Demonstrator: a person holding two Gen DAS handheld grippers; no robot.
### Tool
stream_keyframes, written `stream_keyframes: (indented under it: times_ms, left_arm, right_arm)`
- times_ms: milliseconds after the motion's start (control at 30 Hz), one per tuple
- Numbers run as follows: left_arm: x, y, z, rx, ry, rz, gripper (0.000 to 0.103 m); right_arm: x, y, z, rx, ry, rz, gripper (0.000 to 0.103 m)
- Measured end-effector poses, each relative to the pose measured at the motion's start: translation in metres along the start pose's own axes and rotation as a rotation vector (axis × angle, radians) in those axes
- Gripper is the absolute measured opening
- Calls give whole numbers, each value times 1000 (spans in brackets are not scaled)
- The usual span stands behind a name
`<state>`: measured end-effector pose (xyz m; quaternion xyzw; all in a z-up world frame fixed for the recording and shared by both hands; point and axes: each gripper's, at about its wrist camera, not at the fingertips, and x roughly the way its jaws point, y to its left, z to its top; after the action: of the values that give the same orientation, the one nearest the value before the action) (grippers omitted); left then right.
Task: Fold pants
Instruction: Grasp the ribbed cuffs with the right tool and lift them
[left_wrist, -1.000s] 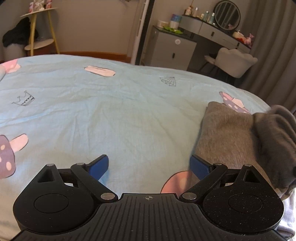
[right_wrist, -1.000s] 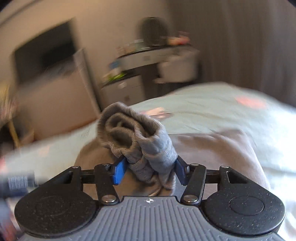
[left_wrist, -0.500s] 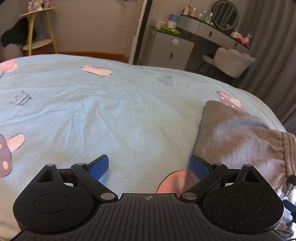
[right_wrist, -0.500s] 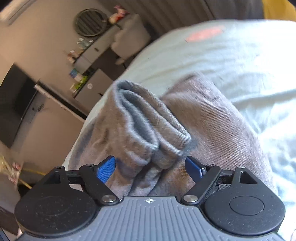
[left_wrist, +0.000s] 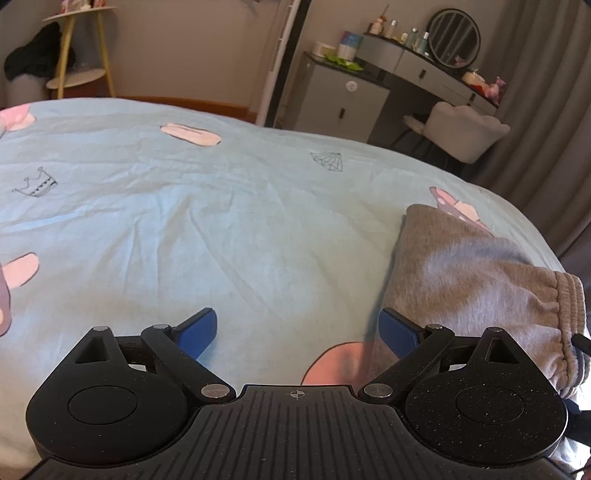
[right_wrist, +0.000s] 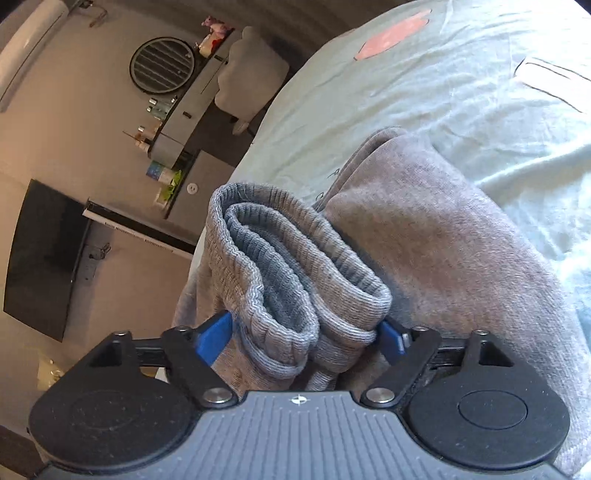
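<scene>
Pants: one grey pair, two ribbed cuffs stacked.

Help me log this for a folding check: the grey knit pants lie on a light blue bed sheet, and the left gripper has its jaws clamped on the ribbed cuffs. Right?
Not quite. The left gripper is open over bare light blue bed sheet. The left wrist view shows this. The ribbed cuffs of the grey knit pants sit between the right gripper jaws, which have just been opening.

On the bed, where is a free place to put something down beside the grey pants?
Free: the wide blue sheet left of the grey pants, running from the open left hand-held gripper to the bed's far edge. Crowded: the right side, where the pants lie, their ribbed cuffs between the right hand-held gripper's opened jaws.
</scene>
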<state>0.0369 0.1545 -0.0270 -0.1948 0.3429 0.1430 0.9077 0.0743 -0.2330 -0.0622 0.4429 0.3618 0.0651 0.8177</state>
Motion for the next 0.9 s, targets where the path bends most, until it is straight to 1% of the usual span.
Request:
stream_keyframes:
  times_ms: [67,100,133,167,200,233,267,300,367,433,500,567,667,767,833,900]
  left_arm:
    - [1,0,0,-3,1,-1,98]
    - [2,1,0,-9,2,-1,98]
    - [2,2,0,-16,3,3,98]
    - [2,3,0,-28,1,3,98]
    - [3,5,0,-49,-7,2,98]
    - [3,8,0,-72,-13,7,98]
    - [3,11,-1,-96,-17,10,98]
    - [3,14,-1,-121,-20,9,98]
    - [4,18,0,-147,-24,7,98]
    - [3,19,0,-152,-25,4,98]
    - [1,18,0,-145,-33,3,98]
    - [1,18,0,-140,-36,1,98]
    - [1,19,0,-144,-34,-2,98]
    - [1,19,1,-140,-32,-7,98]
    - [1,19,2,-135,-33,-13,98]
    - [2,17,3,-128,-28,-14,98]
  right_arm:
    - [6,3,2,-16,18,-2,86]
    - [9,6,2,-26,23,-13,84]
    - [10,8,2,-35,22,-26,80]
    - [9,8,1,-48,17,-45,68]
    - [6,12,0,-64,9,-61,59]
    - [0,16,-4,-85,-5,-67,55]
    - [-4,22,-6,-118,-23,-68,49]
    - [-9,29,-8,-154,-40,-70,45]
    - [-22,48,-12,-225,-80,-62,43]
    - [-37,67,-14,-266,-122,-28,41]
    - [-53,79,-15,-282,-158,22,40]
    - [-73,84,-16,-279,-197,59,40]
    - [-100,83,-17,-275,-256,72,40]
    - [-115,70,-18,-289,-277,19,40]
    - [-117,51,-21,-283,-275,-42,40]
    - [-112,29,-21,-244,-254,-115,41]
